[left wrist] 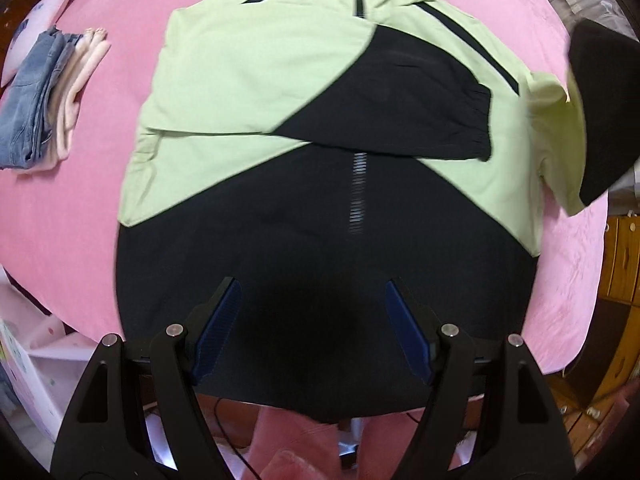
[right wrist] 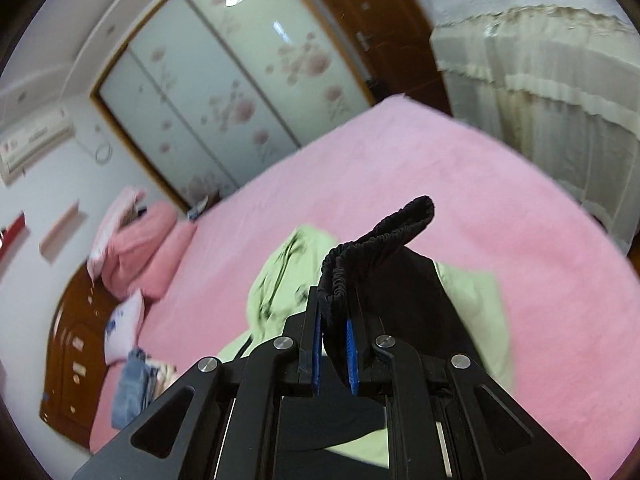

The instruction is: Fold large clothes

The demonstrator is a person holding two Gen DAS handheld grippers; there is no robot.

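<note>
A light green and black hooded jacket [left wrist: 256,92] lies front up on the pink bed [left wrist: 80,208], hood at the far end. One sleeve is folded across the chest, its black cuff [left wrist: 476,124] on the body. My left gripper [left wrist: 313,292] hovers open above the black hem, nothing between its fingers. In the right wrist view my right gripper [right wrist: 335,300] is shut on the other sleeve's black elastic cuff [right wrist: 384,232], lifted above the bed. That raised sleeve [left wrist: 600,120] shows at the right edge of the left wrist view.
Folded jeans and pale pink clothes [left wrist: 52,96] are stacked on the bed's left side, beside a white pillow [left wrist: 44,12]. Pink pillows [right wrist: 140,248] lie by the wooden headboard [right wrist: 68,344]. A flowered sliding wardrobe [right wrist: 224,92] and a lace-covered object [right wrist: 540,80] stand beyond the bed.
</note>
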